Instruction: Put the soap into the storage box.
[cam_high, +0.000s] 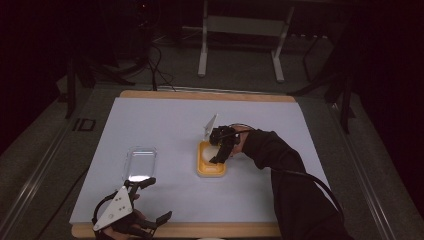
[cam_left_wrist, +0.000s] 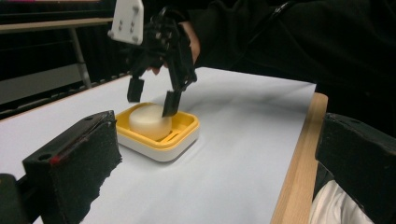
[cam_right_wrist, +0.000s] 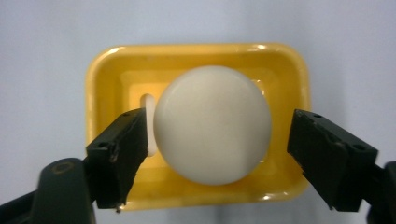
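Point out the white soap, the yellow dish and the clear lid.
white soap (cam_right_wrist: 212, 123), right gripper view, middle of its rounded top.
yellow dish (cam_right_wrist: 105, 74), right gripper view, on its upper left rim.
clear lid (cam_high: 140, 162), high view, centre of its flat face, lying on the table.

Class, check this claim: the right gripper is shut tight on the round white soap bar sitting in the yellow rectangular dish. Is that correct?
Not quite. The right gripper is open, not shut: its jaws stand on either side of the round white soap bar with a gap showing, clearest in the right gripper view. The bar does sit in the yellow rectangular dish.
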